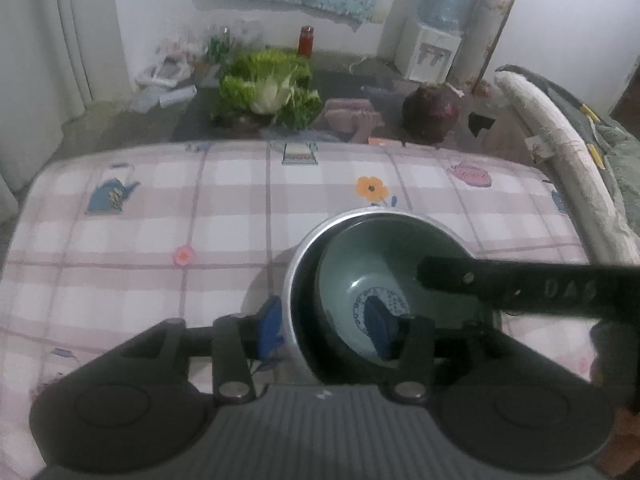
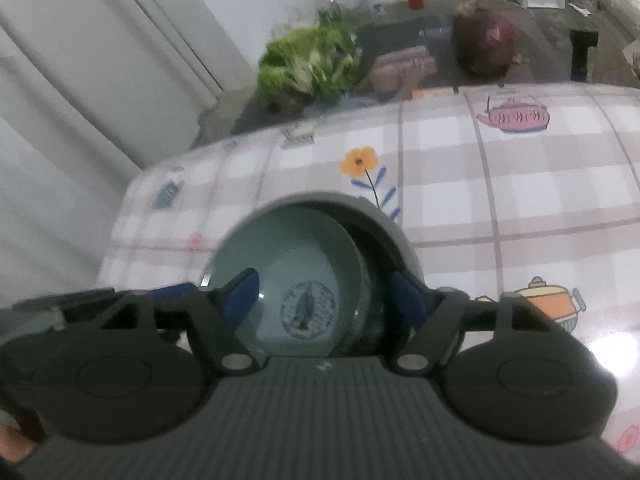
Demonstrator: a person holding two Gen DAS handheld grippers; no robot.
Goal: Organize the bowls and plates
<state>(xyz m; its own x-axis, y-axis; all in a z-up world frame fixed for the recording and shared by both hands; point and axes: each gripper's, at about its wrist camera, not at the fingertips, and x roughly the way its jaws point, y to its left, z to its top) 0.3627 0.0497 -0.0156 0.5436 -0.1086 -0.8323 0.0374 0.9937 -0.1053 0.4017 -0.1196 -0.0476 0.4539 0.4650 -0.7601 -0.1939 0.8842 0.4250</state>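
Note:
A pale green bowl (image 1: 372, 264) with a blue round motif on its bottom sits nested off-centre inside a larger metal bowl (image 1: 298, 264) on the checked tablecloth. My left gripper (image 1: 326, 330) straddles the near-left walls of both bowls, with one blue pad outside the metal rim and the other inside the green bowl; the pads stand apart from the walls. My right gripper (image 2: 324, 298) is spread wide over the green bowl (image 2: 288, 248) and the right side of the metal bowl (image 2: 384, 220), gripping neither. Its black finger crosses the bowl in the left wrist view.
The table (image 1: 160, 208) ends just beyond the bowls, and its left and far edges are in view. On the floor behind lie a green leafy cabbage (image 1: 268, 88), a dark purple round vegetable (image 2: 484, 40), a red jar (image 1: 306, 40) and a water dispenser (image 1: 432, 40).

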